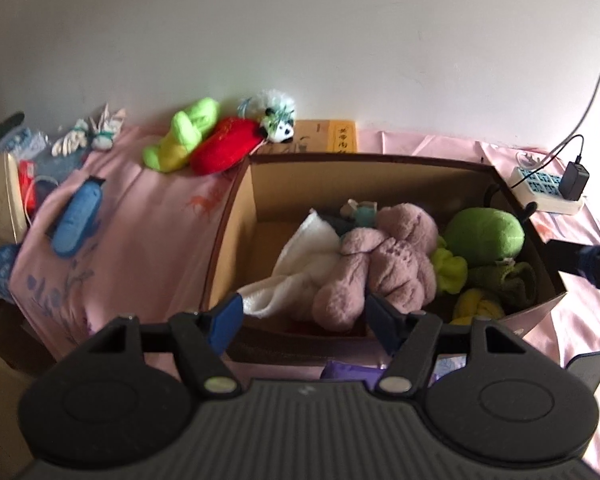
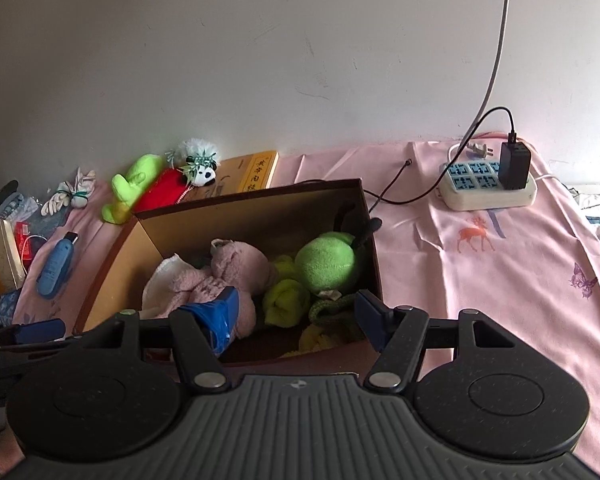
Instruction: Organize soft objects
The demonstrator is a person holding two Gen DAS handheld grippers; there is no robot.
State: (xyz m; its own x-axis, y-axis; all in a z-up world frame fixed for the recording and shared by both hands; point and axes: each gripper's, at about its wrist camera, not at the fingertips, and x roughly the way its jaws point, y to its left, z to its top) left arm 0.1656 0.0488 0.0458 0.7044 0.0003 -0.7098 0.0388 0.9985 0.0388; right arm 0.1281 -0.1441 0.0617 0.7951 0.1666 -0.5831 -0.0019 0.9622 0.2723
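Filling box [image 1: 236, 216]: you've already got the pink plush [image 1: 380, 264], white cloth [image 1: 296, 272] and green ball [image 1: 484, 236] inside.
Left outside: lime toy [image 1: 184, 132], red pouch [image 1: 224, 144], panda [image 1: 278, 126] lie by the wall.
Left gripper [image 1: 304, 320]: spread, empty, at the box's near rim.
Right gripper [image 2: 296, 316]: spread, empty, over the box.

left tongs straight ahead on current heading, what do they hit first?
Most likely the pink plush lying in the cardboard box, centred between the open left tongs. The box's near wall might come first; depth is unclear.

Pink plush [image 1: 380, 264], white cloth [image 1: 296, 272] and green ball [image 1: 484, 236] fill the box [image 1: 236, 216].
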